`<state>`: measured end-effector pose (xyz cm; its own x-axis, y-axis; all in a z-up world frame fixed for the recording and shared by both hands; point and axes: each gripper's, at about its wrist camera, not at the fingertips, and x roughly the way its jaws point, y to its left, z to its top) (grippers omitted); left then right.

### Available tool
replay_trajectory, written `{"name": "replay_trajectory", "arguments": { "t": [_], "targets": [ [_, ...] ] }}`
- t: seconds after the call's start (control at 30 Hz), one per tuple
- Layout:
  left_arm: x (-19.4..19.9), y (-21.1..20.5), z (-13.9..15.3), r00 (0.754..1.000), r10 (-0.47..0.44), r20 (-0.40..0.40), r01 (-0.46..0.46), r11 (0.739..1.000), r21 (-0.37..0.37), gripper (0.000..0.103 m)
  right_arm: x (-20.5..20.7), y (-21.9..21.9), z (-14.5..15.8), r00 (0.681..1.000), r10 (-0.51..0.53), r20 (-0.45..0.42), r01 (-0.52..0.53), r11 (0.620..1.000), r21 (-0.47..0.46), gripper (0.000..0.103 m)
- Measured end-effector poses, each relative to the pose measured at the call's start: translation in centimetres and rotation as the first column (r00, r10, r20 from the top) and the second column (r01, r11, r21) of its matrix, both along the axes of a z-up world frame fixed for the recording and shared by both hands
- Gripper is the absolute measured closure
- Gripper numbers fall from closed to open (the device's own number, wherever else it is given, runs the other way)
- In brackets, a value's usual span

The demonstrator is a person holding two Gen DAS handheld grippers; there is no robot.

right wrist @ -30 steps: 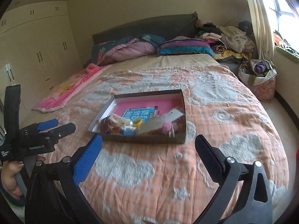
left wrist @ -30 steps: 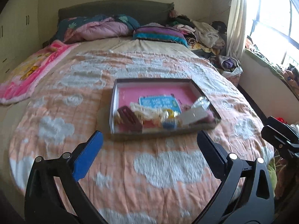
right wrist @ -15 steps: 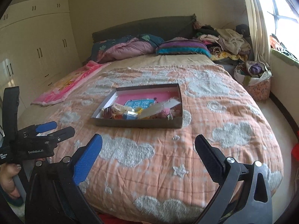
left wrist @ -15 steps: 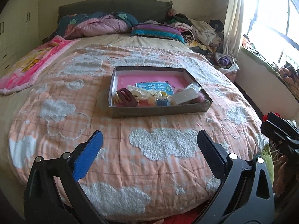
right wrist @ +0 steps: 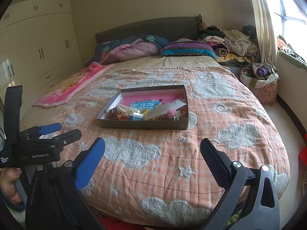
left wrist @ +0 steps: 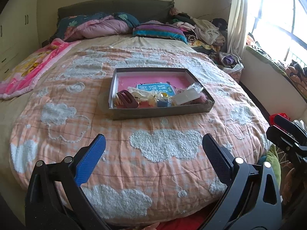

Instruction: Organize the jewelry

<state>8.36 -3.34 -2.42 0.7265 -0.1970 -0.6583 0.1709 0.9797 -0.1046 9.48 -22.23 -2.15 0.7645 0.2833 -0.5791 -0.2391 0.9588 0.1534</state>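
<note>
Left wrist view: shallow grey cardboard tray point(left wrist: 161, 113) of jumbled trinkets on peach cloud-patterned quilt point(left wrist: 165, 145); left gripper point(left wrist: 153, 143) and right gripper point(right wrist: 152, 146) both spread wide, empty.

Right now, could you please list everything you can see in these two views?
Shallow grey cardboard tray: one, pink-lined, middle of bed.
Dark red hair claw clip: one, tray's near-left corner.
Blue printed card: one, flat in tray.
Clear plastic packet: one, tray's right side.
Peach cloud-patterned quilt: one, covering bed.
Pink cartoon blanket: one, bed's left edge.
Striped purple-teal pillow: one, by headboard.
Left hand-held gripper: open, empty.
Right hand-held gripper: open, empty.
</note>
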Motion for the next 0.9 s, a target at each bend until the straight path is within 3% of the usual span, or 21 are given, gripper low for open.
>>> {"name": "replay_trajectory", "arguments": {
  "t": [0.9],
  "targets": [
    [-1.2,0.1,0.8,1.000,-0.003,0.009,0.003,1.000,0.020,0.009,-0.5,0.6,0.6,1.000,0.012,0.004,-0.012,1.000,-0.002,0.004]
  ]
}}
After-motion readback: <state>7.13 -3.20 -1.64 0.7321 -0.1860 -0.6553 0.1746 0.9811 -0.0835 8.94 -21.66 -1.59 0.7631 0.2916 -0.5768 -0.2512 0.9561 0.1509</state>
